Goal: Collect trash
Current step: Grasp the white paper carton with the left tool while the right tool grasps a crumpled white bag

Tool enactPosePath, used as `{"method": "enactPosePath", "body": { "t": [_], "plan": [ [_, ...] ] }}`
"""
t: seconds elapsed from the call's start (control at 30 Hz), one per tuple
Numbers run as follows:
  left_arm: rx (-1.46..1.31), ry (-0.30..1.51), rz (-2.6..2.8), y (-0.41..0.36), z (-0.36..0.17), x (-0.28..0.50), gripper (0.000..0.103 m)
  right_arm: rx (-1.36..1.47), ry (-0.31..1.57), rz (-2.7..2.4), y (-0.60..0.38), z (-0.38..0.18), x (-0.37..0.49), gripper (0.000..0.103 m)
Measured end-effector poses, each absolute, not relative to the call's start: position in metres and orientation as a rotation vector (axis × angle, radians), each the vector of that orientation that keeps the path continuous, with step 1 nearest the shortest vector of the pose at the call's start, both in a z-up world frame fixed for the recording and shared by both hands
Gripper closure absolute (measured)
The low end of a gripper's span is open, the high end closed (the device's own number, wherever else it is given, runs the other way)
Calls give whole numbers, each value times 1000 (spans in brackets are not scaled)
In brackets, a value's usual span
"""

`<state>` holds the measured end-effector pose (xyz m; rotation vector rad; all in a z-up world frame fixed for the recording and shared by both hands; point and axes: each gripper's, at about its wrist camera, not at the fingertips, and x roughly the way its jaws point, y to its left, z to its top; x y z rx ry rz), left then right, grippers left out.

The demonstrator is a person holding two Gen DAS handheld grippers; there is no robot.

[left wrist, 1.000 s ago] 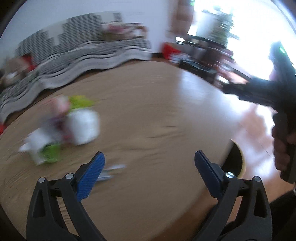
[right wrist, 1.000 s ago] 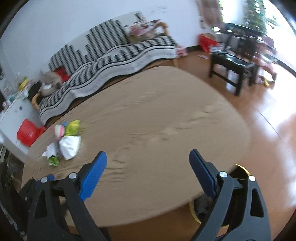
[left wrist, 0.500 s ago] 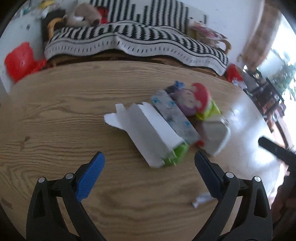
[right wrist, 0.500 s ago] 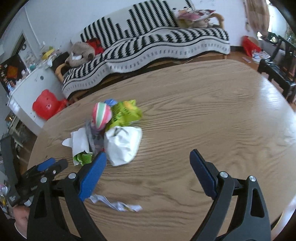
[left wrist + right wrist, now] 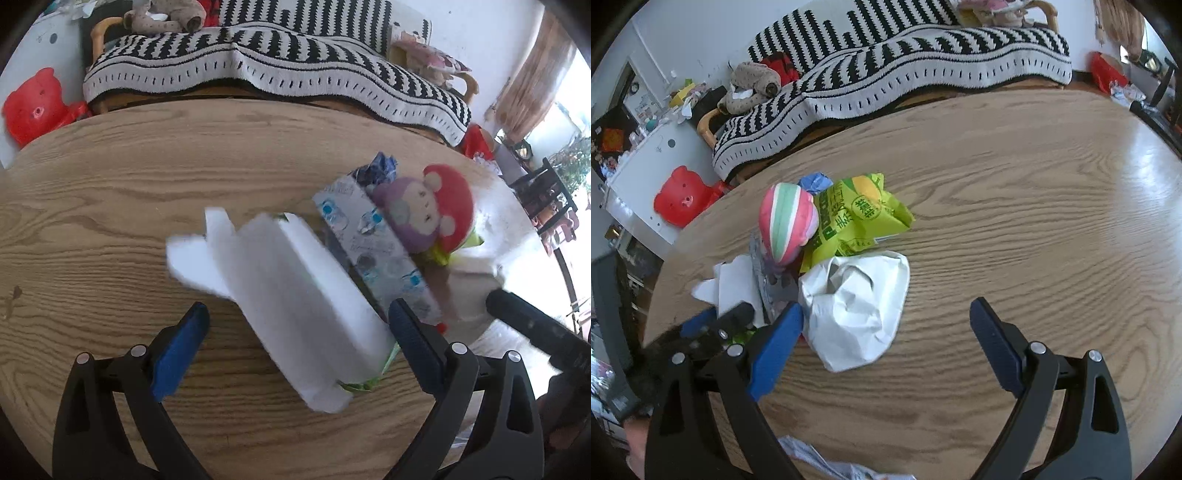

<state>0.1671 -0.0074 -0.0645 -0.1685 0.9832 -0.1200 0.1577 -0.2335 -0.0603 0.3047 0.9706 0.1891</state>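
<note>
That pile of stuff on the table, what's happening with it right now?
A person holds a gripper in each hand over a heap of trash on the wooden table. The left gripper, open, straddles a flattened white carton. The right gripper, also open, hovers by a crumpled white bag. Nothing is gripped yet.
</note>
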Motion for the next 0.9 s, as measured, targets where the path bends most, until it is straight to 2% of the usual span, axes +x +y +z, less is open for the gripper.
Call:
{"method": "enactPosePath", "body": {
  "t": [0.1,0.17,0.23,0.27,0.3,0.37,0.4,0.9],
  "plan": [
    [-123,970,-124,-9,-67,164,10,333,982,206,-231,-67,165,15],
    [-118,954,-144,-9,-65,161,20,329,988,214,-226,-71,168,15],
    [-121,954,-178,-11,-64,159,44,300,983,215,-220,-72,170,18],
    [-122,957,-188,-12,-64,158,48,281,981,221,-216,-72,170,22],
    [-118,959,-188,-13,-63,157,53,277,980,232,-213,-73,170,34],
    [-121,963,-196,-13,-60,155,63,271,980,242,-208,-71,169,40],
    [-118,964,-192,-14,-58,154,66,274,964,259,-207,-67,166,52],
    [-110,904,-148,-9,-23,135,69,257,886,247,-230,-31,131,52]
  ]
}}
